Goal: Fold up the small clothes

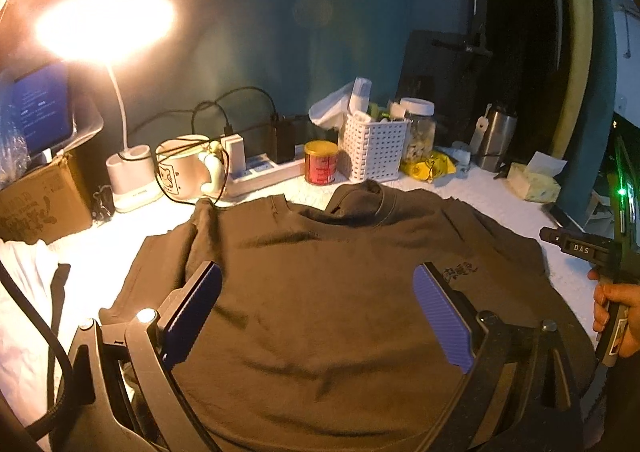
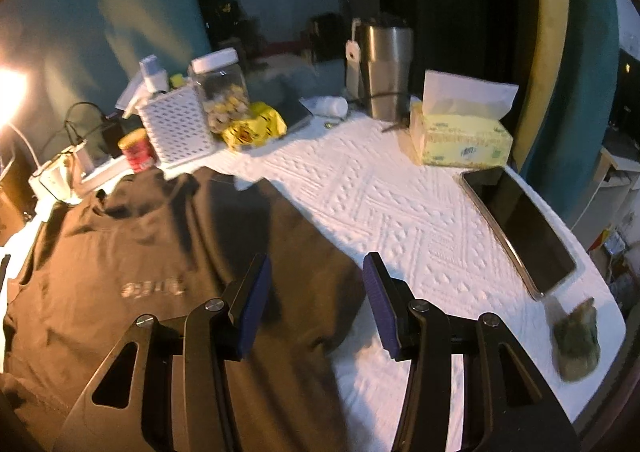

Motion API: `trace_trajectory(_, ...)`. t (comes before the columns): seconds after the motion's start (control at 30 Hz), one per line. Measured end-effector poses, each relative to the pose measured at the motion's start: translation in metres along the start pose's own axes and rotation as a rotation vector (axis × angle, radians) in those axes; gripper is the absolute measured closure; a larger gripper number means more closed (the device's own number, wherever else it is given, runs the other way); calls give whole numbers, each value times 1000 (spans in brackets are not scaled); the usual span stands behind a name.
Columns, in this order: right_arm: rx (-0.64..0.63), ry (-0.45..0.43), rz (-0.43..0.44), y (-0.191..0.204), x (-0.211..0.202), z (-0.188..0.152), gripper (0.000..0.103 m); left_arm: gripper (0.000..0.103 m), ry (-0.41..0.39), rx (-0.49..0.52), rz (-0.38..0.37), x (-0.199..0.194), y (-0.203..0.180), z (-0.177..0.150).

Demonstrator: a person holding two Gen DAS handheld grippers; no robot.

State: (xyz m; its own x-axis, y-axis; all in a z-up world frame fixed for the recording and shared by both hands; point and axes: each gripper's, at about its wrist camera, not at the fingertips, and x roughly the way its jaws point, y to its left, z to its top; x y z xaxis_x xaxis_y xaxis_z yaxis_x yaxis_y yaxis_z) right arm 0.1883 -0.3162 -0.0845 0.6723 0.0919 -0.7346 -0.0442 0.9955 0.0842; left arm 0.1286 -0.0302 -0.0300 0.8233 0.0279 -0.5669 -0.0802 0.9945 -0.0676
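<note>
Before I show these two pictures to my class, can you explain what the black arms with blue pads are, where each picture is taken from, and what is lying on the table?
They are hand-held grippers, one in each of a person's hands, each with a camera looking along its two fingers. The left gripper sees a dark sweatshirt spread flat on a white table cover. The right gripper hangs over the sweatshirt's edge. Both are open and hold nothing. Behind stand a lamp, a mug, a white basket and a tissue box. A tablet lies to the right.
</note>
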Motion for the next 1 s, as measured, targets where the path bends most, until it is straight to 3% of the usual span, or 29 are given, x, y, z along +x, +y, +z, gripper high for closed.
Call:
trace_trajectory(0.33, 64, 157, 33, -32, 50, -6, 52, 7, 49, -11, 1, 24, -8, 1)
trace_trajectory(0.4, 54, 148, 42, -32, 51, -7, 53, 7, 52, -7, -4, 27, -10, 1)
trace_trajectory(0.47, 45, 143, 60, -30, 51, -8, 72, 7, 52, -4, -9, 27, -10, 2)
trace_trajectory(0.5, 39, 147, 68, -28, 51, -8, 88, 7, 49, -3, -13, 26, -10, 2)
trace_trajectory(0.57, 30, 133, 74, -25, 49, -6, 94, 7, 43, -3, -16, 24, -9, 2)
trace_trajectory(1.0, -132, -9, 168, 43, -2, 3, 97, 7, 6, -31, -30, 0, 15, -5)
